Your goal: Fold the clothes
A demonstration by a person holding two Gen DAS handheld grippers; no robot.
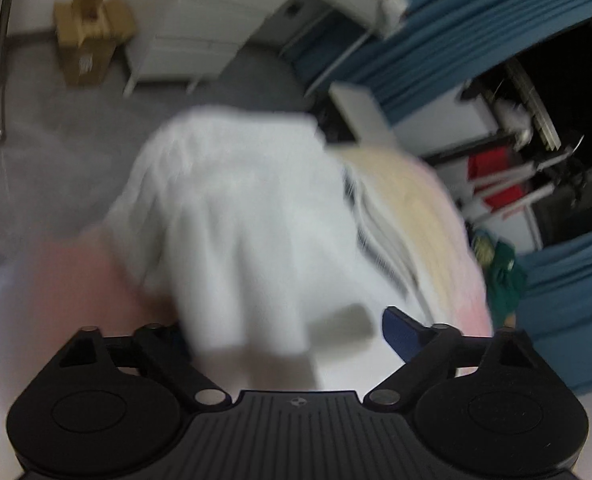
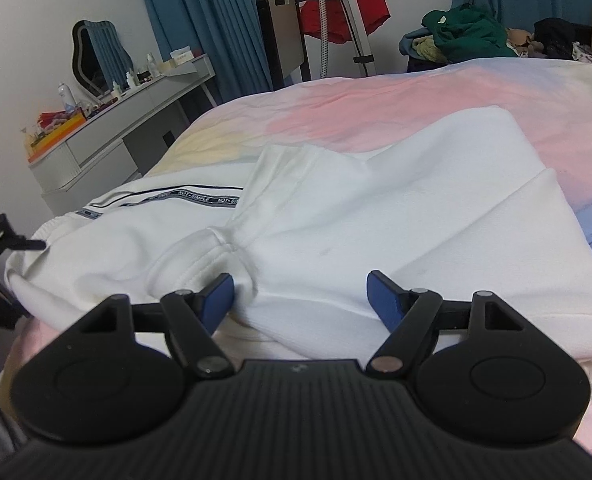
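White track pants (image 2: pixel 335 216) lie on pastel bedsheet (image 2: pixel 375 96); right gripper (image 2: pixel 299 296) fingers spread, left gripper (image 1: pixel 284 332) also spread (blurry view).

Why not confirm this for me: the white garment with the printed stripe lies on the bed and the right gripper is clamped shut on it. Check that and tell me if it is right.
One thing is wrong. The right gripper is open, its blue fingers spread on either side of a fold, as the right wrist view shows. The white garment with the printed stripe does lie on the bed.
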